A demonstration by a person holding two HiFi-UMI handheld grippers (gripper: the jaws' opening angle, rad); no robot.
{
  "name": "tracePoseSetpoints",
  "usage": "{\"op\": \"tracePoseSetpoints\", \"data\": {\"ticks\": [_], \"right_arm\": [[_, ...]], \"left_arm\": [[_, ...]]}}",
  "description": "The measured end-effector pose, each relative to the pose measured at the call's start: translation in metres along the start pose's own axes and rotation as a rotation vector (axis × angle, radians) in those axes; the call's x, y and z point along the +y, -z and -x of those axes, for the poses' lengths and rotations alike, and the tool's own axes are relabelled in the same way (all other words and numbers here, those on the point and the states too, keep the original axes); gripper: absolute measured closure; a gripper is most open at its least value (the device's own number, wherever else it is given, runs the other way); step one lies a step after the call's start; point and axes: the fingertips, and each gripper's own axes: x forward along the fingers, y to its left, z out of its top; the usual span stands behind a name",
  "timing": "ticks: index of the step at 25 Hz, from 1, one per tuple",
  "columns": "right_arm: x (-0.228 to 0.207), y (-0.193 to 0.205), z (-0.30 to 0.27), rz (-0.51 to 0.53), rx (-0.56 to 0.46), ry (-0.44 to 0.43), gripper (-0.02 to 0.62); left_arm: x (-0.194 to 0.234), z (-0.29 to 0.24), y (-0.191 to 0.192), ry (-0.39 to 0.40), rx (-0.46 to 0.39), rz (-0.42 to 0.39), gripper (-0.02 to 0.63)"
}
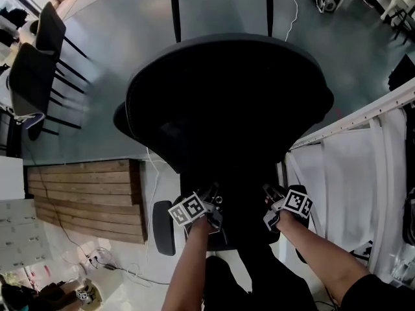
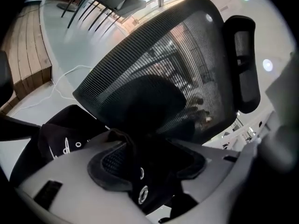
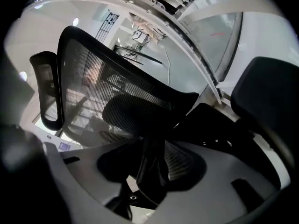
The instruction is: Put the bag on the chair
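A black mesh office chair [image 1: 227, 96] fills the head view from above, and its backrest [image 2: 177, 64] rises ahead of both grippers. The black bag [image 2: 60, 136], with white print, lies low against the chair. In the head view it merges with the dark seat. My left gripper [image 2: 149, 164] is open. A black strap with metal eyelets [image 2: 140, 190] hangs between its pads, against the left one. My right gripper [image 3: 152, 167] is open too, with another black strap [image 3: 152, 162] loose between its pads. Both grippers [image 1: 213, 196] [image 1: 267, 196] sit side by side at the seat's near edge.
The chair's headrest [image 3: 46, 92] and a dark armrest [image 1: 163, 229] flank the grippers. To the left, a wooden platform [image 1: 84, 199] lies beside a white cable [image 1: 152, 167]. Two black chairs [image 1: 39, 57] stand far left. White cloth on a rail [image 1: 350, 167] hangs close on the right.
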Motion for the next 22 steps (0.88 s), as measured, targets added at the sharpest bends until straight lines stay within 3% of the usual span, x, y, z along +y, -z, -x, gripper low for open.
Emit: {"op": "tracePoseSetpoints", "data": {"ticks": [5, 14, 18, 22], "right_arm": [[0.010, 0.004, 0.021, 0.086, -0.010, 0.020, 0.410], [0.029, 0.014, 0.060, 0.134, -0.041, 0.016, 0.376], [0.043, 0.022, 0.071, 0.162, -0.048, -0.018, 0.376], [0.052, 0.032, 0.083, 0.208, -0.044, -0.031, 0.376]], "left_arm": [[-0.008, 0.017, 0.007, 0.006, 0.051, -0.046, 0.348], [-0.017, 0.052, 0.033, 0.010, 0.174, -0.158, 0.289], [-0.013, 0.069, 0.029, -0.042, 0.163, -0.205, 0.288], [-0.019, 0.085, 0.028, -0.027, 0.166, -0.236, 0.288]]}}
